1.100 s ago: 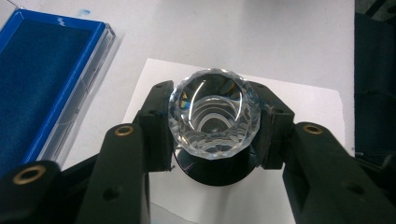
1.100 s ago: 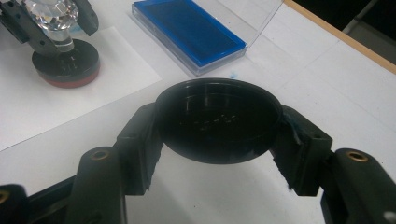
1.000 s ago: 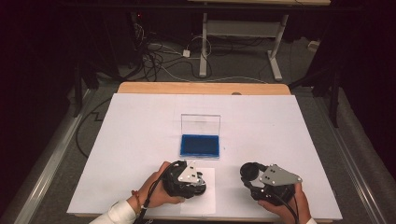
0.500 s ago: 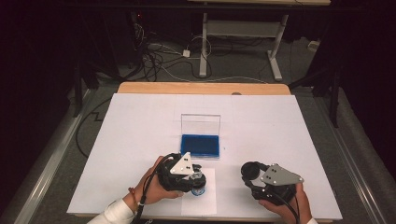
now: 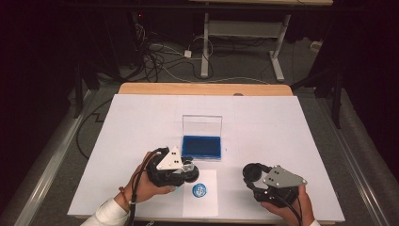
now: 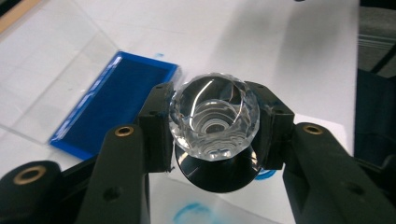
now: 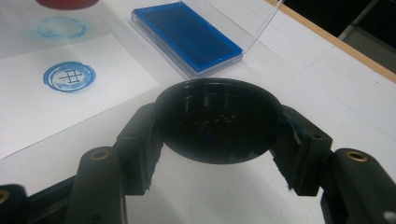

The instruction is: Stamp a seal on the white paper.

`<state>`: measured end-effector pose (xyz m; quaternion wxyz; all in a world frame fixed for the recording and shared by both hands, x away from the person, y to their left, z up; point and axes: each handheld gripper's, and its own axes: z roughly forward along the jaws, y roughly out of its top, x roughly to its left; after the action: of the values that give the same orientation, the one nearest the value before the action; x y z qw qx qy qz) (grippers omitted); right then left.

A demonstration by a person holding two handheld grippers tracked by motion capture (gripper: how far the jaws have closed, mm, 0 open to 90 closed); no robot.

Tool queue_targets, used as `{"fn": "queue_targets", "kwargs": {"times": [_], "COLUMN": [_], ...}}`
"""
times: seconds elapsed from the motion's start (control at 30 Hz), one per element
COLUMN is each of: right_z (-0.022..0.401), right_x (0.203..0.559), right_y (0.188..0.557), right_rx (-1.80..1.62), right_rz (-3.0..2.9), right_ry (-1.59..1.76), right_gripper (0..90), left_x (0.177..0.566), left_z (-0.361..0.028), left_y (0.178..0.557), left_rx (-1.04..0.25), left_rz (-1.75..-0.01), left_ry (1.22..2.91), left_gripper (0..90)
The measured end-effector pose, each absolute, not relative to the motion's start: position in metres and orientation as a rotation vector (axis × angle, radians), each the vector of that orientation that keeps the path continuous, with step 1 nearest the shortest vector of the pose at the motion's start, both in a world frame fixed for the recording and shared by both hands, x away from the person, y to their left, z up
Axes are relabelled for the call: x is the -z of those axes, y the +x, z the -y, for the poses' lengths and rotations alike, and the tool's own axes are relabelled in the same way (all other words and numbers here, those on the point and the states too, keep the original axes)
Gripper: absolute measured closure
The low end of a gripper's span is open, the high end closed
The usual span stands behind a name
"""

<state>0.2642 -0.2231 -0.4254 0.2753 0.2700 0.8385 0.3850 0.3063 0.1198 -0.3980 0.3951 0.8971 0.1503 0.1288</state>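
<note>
From the high view, the left gripper (image 5: 188, 170) is holding a stamp (image 5: 189, 168) just above the white paper (image 5: 201, 207), beside a round blue print (image 5: 200, 190). The right gripper (image 5: 252, 172) is holding a black cap (image 5: 251, 172) over the white table (image 5: 282, 127). In the left gripper view, the jaws are squeezing the stamp's clear glassy knob (image 6: 214, 122), with the blue ink pad (image 6: 114, 100) lying behind. In the right gripper view, the jaws are pinching the round black cap (image 7: 218, 120), near the ink pad (image 7: 187, 35) and the print (image 7: 69, 78).

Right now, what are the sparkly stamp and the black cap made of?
The stamp in the left gripper looks like clear, faceted glass or acrylic: see-through, with shiny cut edges. The cap in the right gripper looks like glossy black plastic, reflecting light.
</note>
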Motion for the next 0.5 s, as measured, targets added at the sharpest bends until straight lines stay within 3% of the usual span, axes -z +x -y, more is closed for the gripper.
{"fn": "queue_targets", "kwargs": {"times": [0.5], "right_z": [0.226], "right_x": [0.425], "right_y": [0.266], "right_rx": [-1.040], "right_rz": [-2.247], "right_ry": [0.732], "right_gripper": [38.7], "left_x": [0.393], "left_z": [-0.146], "left_y": [0.308], "left_rx": [-0.388], "left_rz": [-0.460], "left_ry": [2.257], "left_gripper": [54.5]}}
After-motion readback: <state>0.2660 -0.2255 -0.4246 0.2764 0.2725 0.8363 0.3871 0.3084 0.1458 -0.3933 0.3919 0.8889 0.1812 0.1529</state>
